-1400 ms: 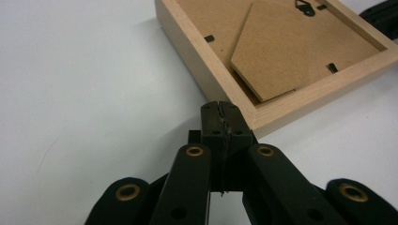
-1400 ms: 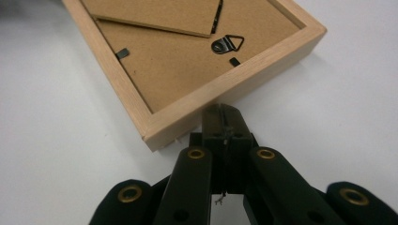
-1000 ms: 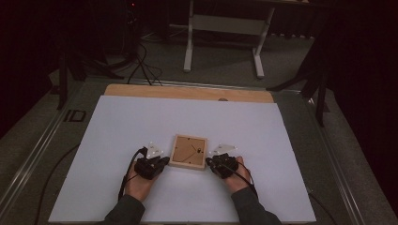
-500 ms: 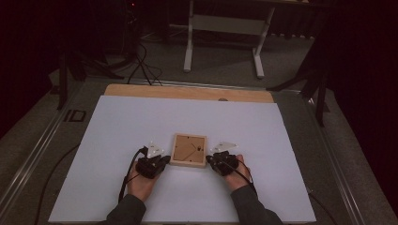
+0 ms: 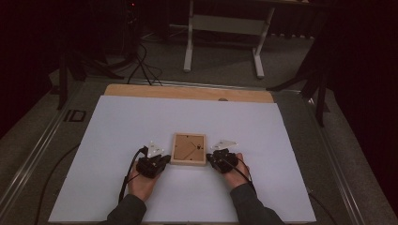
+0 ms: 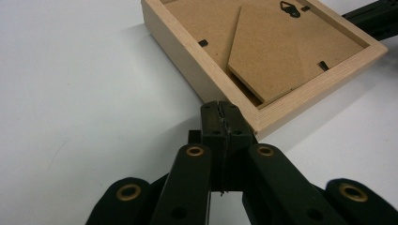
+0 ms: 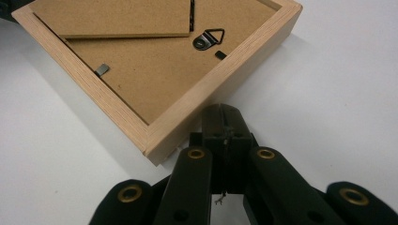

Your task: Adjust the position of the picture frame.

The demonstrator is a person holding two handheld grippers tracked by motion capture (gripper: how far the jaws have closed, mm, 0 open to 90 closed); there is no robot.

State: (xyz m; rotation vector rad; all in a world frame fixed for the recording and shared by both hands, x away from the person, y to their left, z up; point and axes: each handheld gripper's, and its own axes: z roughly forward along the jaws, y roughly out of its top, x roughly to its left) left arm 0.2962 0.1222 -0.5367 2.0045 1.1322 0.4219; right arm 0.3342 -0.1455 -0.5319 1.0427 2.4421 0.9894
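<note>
A small wooden picture frame [image 5: 188,149] lies face down on the white sheet, its brown backing board and fold-out stand up. My left gripper [image 5: 163,160] sits at its near left corner, jaws shut with nothing between them. In the left gripper view the gripper tips [image 6: 220,108] touch the frame [image 6: 263,51] at its corner. My right gripper [image 5: 213,158] is at the near right corner, also shut on nothing. In the right gripper view its tips [image 7: 224,115] rest against the frame [image 7: 155,70] beside a metal hanger [image 7: 208,38].
The white sheet [image 5: 141,122] covers a wooden board [image 5: 187,92] on the table. Cables [image 5: 124,180] trail back from both grippers along the forearms. A grey stand [image 5: 225,28] and black tripod legs [image 5: 70,70] are on the floor beyond the table.
Both grippers and the frame have stayed nearly still; the hands shifted only slightly at the frame's near corners.
</note>
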